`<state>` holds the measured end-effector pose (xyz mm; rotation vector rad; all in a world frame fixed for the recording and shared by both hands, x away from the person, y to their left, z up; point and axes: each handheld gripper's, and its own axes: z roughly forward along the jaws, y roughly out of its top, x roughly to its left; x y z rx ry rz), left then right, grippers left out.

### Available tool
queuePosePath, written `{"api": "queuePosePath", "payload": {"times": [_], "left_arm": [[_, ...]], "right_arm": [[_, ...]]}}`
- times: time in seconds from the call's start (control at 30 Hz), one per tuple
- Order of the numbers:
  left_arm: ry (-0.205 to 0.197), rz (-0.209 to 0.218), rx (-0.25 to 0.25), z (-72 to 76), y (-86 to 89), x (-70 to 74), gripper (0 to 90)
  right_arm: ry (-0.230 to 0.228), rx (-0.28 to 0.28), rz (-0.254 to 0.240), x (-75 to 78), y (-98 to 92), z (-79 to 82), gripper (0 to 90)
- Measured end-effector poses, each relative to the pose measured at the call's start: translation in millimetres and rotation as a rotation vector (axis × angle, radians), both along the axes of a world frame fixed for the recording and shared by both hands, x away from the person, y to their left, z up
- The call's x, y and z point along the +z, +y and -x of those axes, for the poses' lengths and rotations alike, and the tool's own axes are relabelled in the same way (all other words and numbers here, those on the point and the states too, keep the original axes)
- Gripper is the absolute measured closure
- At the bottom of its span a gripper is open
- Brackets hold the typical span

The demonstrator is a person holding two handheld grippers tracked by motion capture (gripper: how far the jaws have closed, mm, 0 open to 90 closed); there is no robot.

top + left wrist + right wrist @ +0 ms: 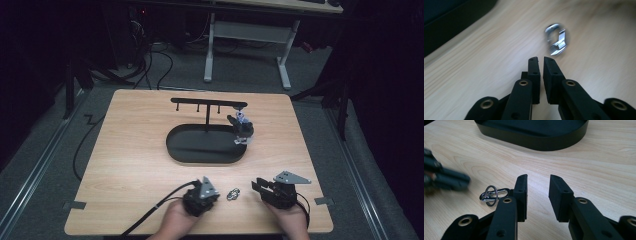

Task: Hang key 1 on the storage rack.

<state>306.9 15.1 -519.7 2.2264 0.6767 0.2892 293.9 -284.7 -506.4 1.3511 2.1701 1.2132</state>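
Metal clip [233, 194] between nearly closed left gripper [212, 195] and spread-jawed right gripper [256, 187].

A dim lab or workshop space — a wooden table [130, 150] stands on grey carpet, black cables [150, 65] trail across the floor, and a white-legged desk frame [247, 37] sits behind, its surroundings dark — a staged recording bench rather than a home.

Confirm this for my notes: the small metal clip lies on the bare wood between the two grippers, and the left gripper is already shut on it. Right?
Not quite. The metal clip does lie on the wood between the grippers, but the left gripper holds nothing: its jaws are nearly closed, and in the left gripper view the clip sits apart, ahead of them.
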Motion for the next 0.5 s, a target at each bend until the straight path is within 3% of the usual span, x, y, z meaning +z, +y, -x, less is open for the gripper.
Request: {"api": "queuePosePath", "payload": {"times": [0.1,0.13,0.27,0.3,0.33,0.37,0.43,0.5], "left_arm": [[-0.017,0.006,0.093,-6.3,49.5,1.0,78.9],[-0.023,0.010,0.125,-8.4,67.2,1.4,72.7],[-0.041,0.017,0.240,-12.5,132.2,1.5,64.6],[-0.052,0.055,0.289,-5.6,157.3,-0.4,61.3],[-0.052,0.055,0.289,-5.6,157.3,-0.4,60.7],[-0.051,0.093,0.310,-0.8,167.3,-1.4,60.7],[-0.045,0.128,0.323,1.8,178.3,4.8,61.0],[-0.100,0.160,0.323,3.3,182.2,13.8,58.8]], "right_arm": [[0.007,0.003,0.007,-1.6,1.9,-0.1,68.7],[0.011,0.012,0.016,-3.3,4.1,0.0,68.4],[0.033,0.041,0.040,-6.4,9.0,-0.3,66.1],[0.049,0.060,0.055,-8.2,12.2,0.1,64.7],[0.049,0.060,0.055,-8.2,12.2,0.1,64.7],[0.052,0.074,0.057,-8.6,13.7,0.3,64.4],[0.059,0.097,0.059,-7.8,17.4,1.7,62.8],[0.083,0.113,0.050,-6.3,23.1,2.6,58.8]]}}
